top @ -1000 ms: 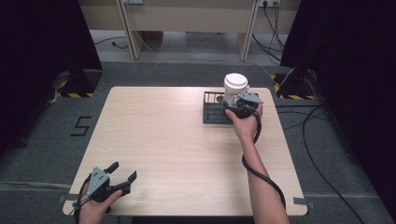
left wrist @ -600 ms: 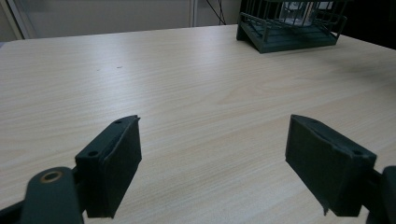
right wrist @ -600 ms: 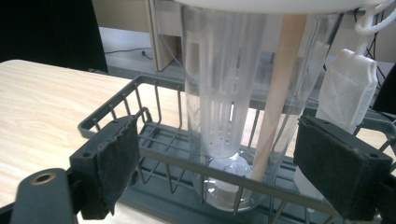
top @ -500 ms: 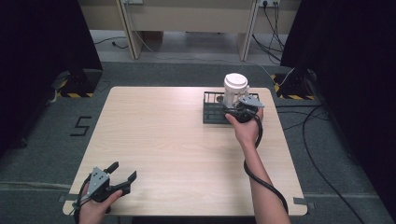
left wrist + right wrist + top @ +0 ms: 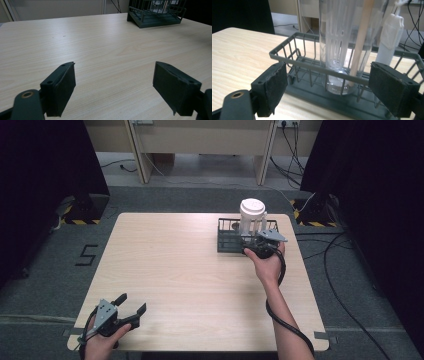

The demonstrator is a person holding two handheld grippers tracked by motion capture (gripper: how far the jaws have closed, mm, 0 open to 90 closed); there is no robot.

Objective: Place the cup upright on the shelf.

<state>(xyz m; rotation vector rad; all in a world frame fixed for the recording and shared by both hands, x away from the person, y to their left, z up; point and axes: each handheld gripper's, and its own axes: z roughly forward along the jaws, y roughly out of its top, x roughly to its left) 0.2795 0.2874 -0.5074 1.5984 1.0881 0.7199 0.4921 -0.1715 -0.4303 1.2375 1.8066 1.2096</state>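
While the right hand-held gripper (image 5: 328,93) sits spread before the rack (image 5: 317,66), the cup (image 5: 251,216) stands inside. Left hand-held gripper (image 5: 129,306) rests spread at the table (image 5: 170,265) edge.

I am in what looks like a lab or test room set up for recording. My plain wooden worktop (image 5: 200,270) stands alone on grey carpet (image 5: 60,285), with black curtains (image 5: 45,165) hanging on both sides. Loose cables (image 5: 345,285) trail over the floor, yellow-and-black hazard tape (image 5: 80,221) marks spots near the curtains, and a number five (image 5: 87,255) is taped onto the carpet.
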